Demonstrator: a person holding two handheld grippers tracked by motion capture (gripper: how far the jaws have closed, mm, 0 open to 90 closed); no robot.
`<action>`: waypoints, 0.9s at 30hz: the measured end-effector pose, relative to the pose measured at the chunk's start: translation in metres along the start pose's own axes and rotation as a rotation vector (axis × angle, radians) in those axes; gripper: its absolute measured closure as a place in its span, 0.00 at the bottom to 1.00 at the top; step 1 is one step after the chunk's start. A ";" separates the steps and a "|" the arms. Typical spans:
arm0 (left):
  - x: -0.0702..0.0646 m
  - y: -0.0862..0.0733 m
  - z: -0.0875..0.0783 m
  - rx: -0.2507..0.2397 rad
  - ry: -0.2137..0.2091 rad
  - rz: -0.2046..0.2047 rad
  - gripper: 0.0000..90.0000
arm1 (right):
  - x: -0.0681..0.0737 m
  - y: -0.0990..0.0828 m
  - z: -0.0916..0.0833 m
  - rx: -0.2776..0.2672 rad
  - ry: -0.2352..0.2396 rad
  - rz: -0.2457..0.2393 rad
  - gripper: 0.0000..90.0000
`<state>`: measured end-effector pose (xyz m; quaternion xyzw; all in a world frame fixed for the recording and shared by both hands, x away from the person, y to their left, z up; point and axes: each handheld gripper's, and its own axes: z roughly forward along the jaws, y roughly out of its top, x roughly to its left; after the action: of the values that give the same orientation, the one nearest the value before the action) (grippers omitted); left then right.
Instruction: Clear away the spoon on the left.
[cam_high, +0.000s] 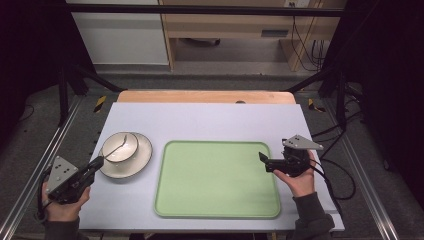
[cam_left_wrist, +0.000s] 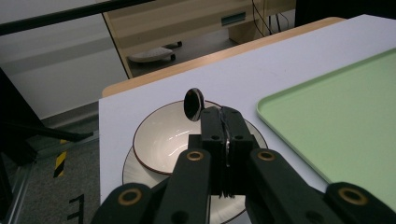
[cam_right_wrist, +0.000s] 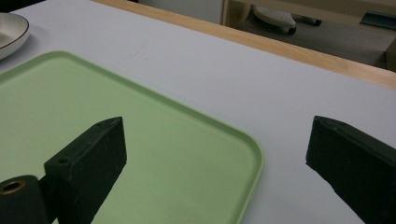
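Clamped tight, the left gripper (cam_left_wrist: 225, 122) held a metal spoon (cam_left_wrist: 194, 104) by its handle, the spoon's round head raised above the white bowl (cam_left_wrist: 159, 137). That bowl sat on a plate (cam_high: 144, 160) at the left of the white table (cam_high: 210, 120). Beside them lay the green tray (cam_high: 217, 179). At the tray's right edge, the right gripper (cam_right_wrist: 215, 158) hung with its jaws spread wide and nothing between them.

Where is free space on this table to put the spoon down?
The green tray is bare, and so is the white mat behind it. The left side is crowded: bowl on plate, with the left gripper holding the spoon.
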<state>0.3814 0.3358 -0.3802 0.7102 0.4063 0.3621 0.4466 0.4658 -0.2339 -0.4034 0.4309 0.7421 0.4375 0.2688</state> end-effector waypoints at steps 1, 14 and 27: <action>0.000 0.000 -0.001 -0.006 0.000 -0.001 0.99 | 0.000 0.000 0.000 0.000 -0.001 -0.001 0.06; -0.006 0.007 -0.008 -0.047 -0.004 0.013 0.99 | 0.000 0.000 0.000 0.001 0.001 -0.005 0.06; -0.013 0.013 -0.012 -0.076 -0.012 0.032 0.99 | -0.001 0.000 0.000 0.004 0.000 -0.003 0.06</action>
<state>0.3688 0.3242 -0.3659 0.7014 0.3782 0.3801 0.4696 0.4659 -0.2345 -0.4033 0.4303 0.7435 0.4358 0.2688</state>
